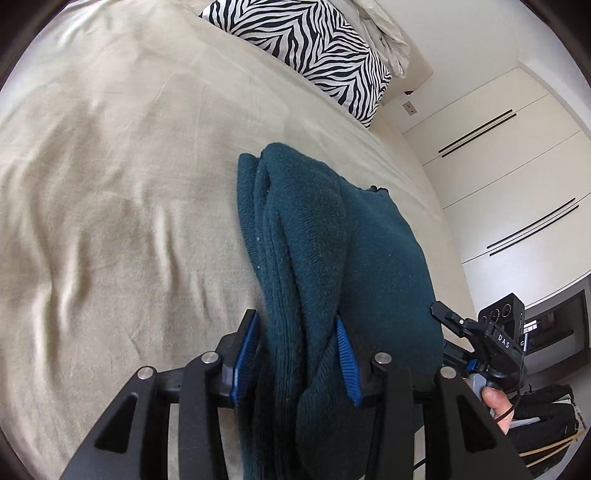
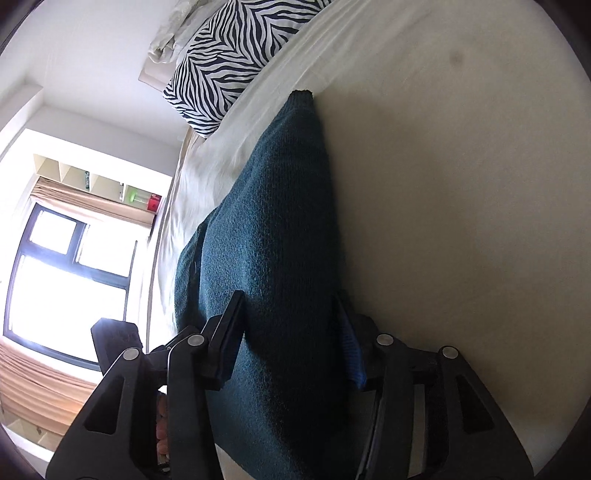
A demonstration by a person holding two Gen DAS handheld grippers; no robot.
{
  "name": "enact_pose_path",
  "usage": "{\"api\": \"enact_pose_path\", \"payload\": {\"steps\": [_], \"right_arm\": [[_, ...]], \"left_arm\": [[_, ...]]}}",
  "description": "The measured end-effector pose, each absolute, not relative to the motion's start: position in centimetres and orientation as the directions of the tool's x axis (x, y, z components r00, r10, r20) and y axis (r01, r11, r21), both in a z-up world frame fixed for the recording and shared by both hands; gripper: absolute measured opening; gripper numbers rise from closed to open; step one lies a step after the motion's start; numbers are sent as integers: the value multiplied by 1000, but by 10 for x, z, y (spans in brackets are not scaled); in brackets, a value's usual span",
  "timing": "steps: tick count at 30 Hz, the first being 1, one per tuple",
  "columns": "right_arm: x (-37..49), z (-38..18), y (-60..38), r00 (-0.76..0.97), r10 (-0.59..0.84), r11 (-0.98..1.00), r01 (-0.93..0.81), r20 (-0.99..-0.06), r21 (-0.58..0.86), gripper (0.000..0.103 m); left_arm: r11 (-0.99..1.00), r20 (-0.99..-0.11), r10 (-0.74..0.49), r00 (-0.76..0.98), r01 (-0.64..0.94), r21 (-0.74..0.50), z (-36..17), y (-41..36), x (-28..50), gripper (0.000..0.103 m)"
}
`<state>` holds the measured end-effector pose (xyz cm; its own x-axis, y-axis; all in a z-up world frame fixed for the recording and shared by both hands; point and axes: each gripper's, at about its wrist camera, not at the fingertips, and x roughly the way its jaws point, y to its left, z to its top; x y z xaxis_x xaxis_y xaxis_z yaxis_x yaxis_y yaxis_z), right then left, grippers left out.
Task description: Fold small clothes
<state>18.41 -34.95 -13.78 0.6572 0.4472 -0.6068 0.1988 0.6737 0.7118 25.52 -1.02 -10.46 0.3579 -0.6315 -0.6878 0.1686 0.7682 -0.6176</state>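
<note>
Dark teal knit garment (image 1: 325, 258) lying on beige bed sheet (image 1: 110, 184), bunched into thick folds, running from near edge away toward far end of bed. Left gripper (image 1: 301, 350) straddling the near end of the knit: blue ribbed pads (image 1: 245, 354) on either side of a rolled fold, jaws moderately apart, fabric filling the gap; cannot tell whether pads actually press on it. Right gripper (image 2: 291, 347) in same posture on another part of the same garment (image 2: 266, 240), jaws set at medium width, cloth bulging between the fingers, right-hand blue pad (image 2: 351, 350) partly buried in fabric; again cannot tell if clamped or just resting around it. From the left wrist view, right gripper body visible at far right (image 1: 491, 332) with a thumb (image 1: 493, 400) on its handle, just beside the garment's right edge. Zebra-print pillow (image 1: 317, 48) at far end of bed, well apart from the knit, crumpled pale bedding (image 1: 384, 29) behind it. White wardrobe doors (image 1: 517, 166) right of bed in left view; bright window (image 2: 66, 273) with tan blind left of bed in right view.
</note>
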Motion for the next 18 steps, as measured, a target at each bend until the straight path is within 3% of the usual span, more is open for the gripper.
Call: {"api": "enact_pose_path", "payload": {"steps": [5, 10, 11, 13, 18], "right_arm": [[122, -77, -335, 771, 395, 697, 104, -500, 710, 48], [52, -29, -286, 816, 271, 834, 66, -511, 548, 56], [38, -21, -273, 822, 247, 857, 62, -513, 512, 56], [5, -8, -255, 836, 202, 890, 62, -511, 452, 58], [-81, 28, -223, 897, 20, 950, 121, -443, 288, 87]], "left_arm": [[823, -686, -561, 463, 221, -523, -71, 18, 194, 47], [905, -639, -425, 642, 271, -329, -22, 19, 112, 86], [925, -613, -378, 694, 259, -277, -9, 15, 95, 102], [948, -528, -319, 787, 254, -194, 17, 13, 58, 103], [986, -310, -116, 943, 147, 78, 71, -7, -16, 103]]}}
